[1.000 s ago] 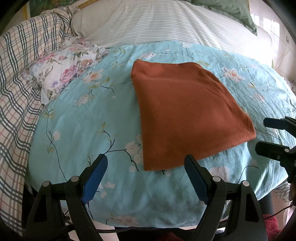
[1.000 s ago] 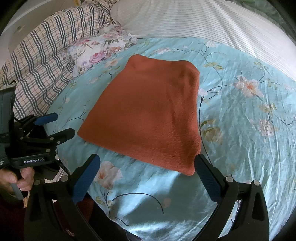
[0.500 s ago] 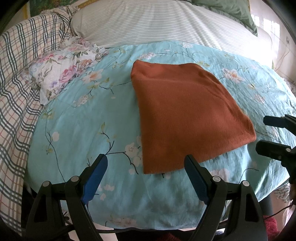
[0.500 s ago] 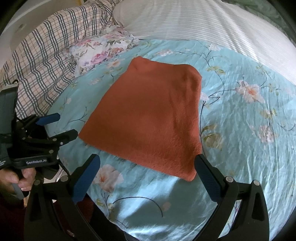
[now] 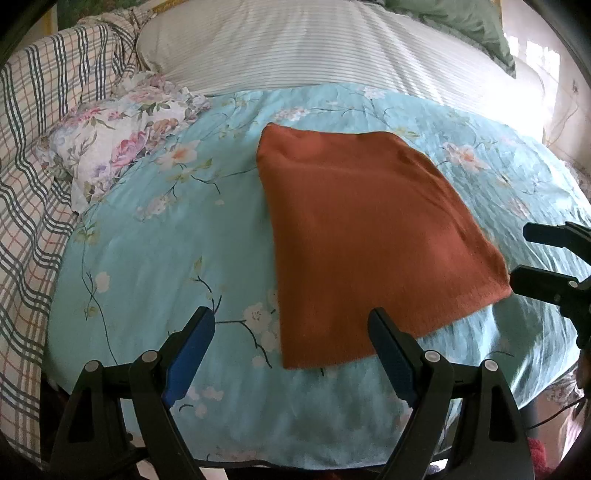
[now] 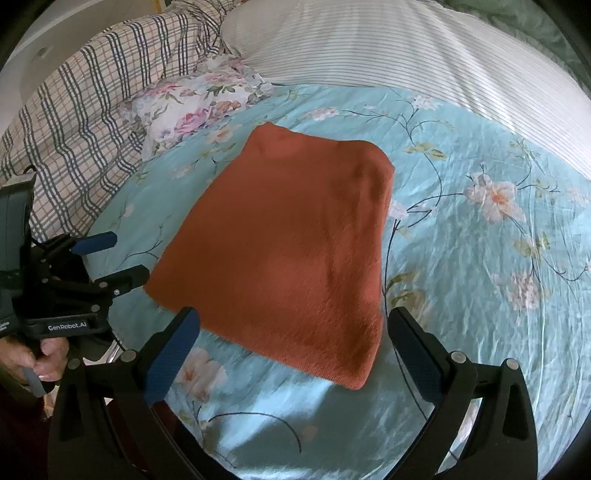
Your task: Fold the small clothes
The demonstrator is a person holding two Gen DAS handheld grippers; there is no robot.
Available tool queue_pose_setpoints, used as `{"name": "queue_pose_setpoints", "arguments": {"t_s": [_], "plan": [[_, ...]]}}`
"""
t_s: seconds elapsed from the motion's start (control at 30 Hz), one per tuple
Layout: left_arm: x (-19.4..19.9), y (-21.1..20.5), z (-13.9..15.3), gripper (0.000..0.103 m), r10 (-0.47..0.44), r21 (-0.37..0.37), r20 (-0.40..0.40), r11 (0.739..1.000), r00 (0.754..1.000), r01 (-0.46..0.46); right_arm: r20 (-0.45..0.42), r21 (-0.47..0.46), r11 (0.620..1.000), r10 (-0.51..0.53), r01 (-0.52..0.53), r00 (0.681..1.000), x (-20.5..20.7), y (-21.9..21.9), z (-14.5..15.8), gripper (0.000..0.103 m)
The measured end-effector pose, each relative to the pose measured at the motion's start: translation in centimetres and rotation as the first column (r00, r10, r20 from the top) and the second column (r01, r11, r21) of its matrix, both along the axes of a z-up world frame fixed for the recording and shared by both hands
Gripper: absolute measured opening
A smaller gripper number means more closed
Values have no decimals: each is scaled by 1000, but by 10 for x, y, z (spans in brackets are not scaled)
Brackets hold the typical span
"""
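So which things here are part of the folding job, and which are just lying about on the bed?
Part of the job:
- orange garment, lying flat on the teal floral cover
- left tool, open
- right tool, open

Just lying about:
- pink floral cloth
- plaid blanket
- striped bedding
- green pillow

My left gripper [image 5: 291, 345] is black plastic, two angular fingers lined with blue pads [image 5: 188, 360] and pinned with round silver screws. My right gripper [image 6: 293, 347] matches it: black frame, blue pads, silver screws. Seen from the right, the left one's body bears white lettering, "GenRobot.AI", with a thin black cable behind it. My hand [image 6: 35, 356] presses a grey trigger below that lettering.
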State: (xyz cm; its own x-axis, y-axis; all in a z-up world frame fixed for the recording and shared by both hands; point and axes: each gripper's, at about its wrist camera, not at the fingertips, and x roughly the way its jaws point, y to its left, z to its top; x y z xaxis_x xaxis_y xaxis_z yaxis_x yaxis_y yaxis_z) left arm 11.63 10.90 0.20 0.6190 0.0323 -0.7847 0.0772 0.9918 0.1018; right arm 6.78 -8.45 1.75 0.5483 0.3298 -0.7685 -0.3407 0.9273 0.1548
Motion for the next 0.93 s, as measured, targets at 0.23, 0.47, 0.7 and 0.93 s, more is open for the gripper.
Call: {"name": "queue_pose_setpoints", "arguments": {"t_s": [0.23, 0.47, 0.7, 0.93], "plan": [[7, -4, 3, 85, 8, 16, 7, 1000, 1000, -8, -8, 12, 1000, 8, -8, 1000, 5, -1, -2, 102], [9, -6, 4, 85, 4, 19, 8, 1000, 1000, -4, -5, 16, 1000, 12, -12, 1000, 7, -1, -1, 102], [14, -6, 6, 86, 9, 20, 16, 1000, 1000, -9, -11, 24, 999, 26, -26, 1000, 14, 2, -3, 102], [18, -5, 4, 88, 28, 18, 15, 999, 1000, -28, -19, 44, 998, 42, -41, 999, 24, 4, -10, 102]]}}
